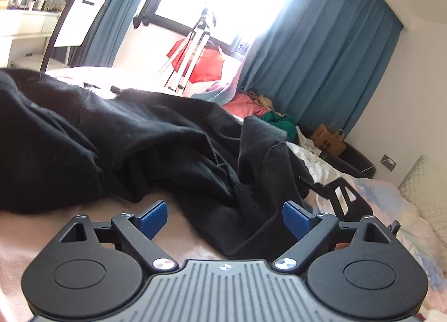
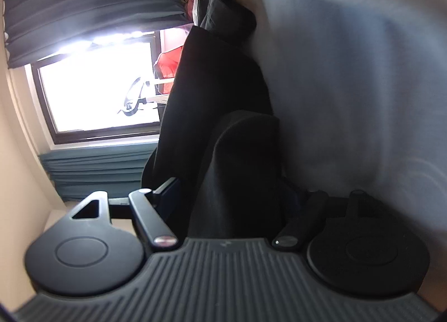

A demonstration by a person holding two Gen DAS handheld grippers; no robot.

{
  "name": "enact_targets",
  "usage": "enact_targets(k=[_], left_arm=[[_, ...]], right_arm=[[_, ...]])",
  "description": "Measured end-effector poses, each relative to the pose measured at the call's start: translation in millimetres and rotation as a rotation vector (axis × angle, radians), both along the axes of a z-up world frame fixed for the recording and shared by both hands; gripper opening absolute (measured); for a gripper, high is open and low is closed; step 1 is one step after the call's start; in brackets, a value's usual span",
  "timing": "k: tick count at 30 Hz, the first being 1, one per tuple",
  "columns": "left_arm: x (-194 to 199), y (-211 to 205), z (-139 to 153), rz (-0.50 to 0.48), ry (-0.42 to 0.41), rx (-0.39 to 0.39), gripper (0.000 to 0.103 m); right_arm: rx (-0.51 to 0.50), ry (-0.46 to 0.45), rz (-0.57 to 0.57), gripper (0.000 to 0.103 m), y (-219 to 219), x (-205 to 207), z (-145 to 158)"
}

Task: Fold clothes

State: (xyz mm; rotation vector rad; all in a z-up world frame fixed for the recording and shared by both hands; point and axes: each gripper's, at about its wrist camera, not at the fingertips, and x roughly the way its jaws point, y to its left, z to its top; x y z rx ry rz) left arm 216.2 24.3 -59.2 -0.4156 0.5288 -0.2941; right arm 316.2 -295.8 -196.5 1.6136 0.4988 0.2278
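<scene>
A black garment [image 1: 125, 137] lies crumpled across the bed, and one flap of it reaches toward me. My left gripper [image 1: 225, 218] hovers low over the bed at that flap. Its blue pads [image 1: 153, 217] stand wide apart, and the cloth's edge lies between them without being pinched. In the right wrist view the picture is turned on its side. There the right gripper [image 2: 232, 196] is wide open around a raised fold of the black garment [image 2: 240, 160]. Its left finger [image 2: 167, 190] is clear of the cloth, while the other finger is lost in shadow.
The bed has a pale pink cover [image 1: 83, 227] and a quilted pillow [image 1: 424, 182] at the right. Pink, green and white clothes [image 1: 257, 107] are heaped at the far side. Beyond them are a paper bag [image 1: 329, 140], a metal stand [image 1: 192, 51] and teal curtains [image 1: 321, 56].
</scene>
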Motion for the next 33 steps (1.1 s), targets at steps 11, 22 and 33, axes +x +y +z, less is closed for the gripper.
enact_targets(k=[11, 22, 33], left_arm=[[15.9, 43.0, -17.1, -0.005, 0.127, -0.295, 0.091], [-33.3, 31.7, 12.1, -0.069, 0.027, -0.245, 0.091], [-20.6, 17.3, -10.7, -0.031, 0.120, -0.236, 0.092]], right_arm=[[-0.832, -0.076, -0.152, 0.008, -5.7, -28.1, 128.0], [-0.862, 0.028, -0.164, 0.013, -67.8, -139.6, 162.1], [-0.094, 0.064, -0.226, 0.088, -70.3, -170.3, 53.7]])
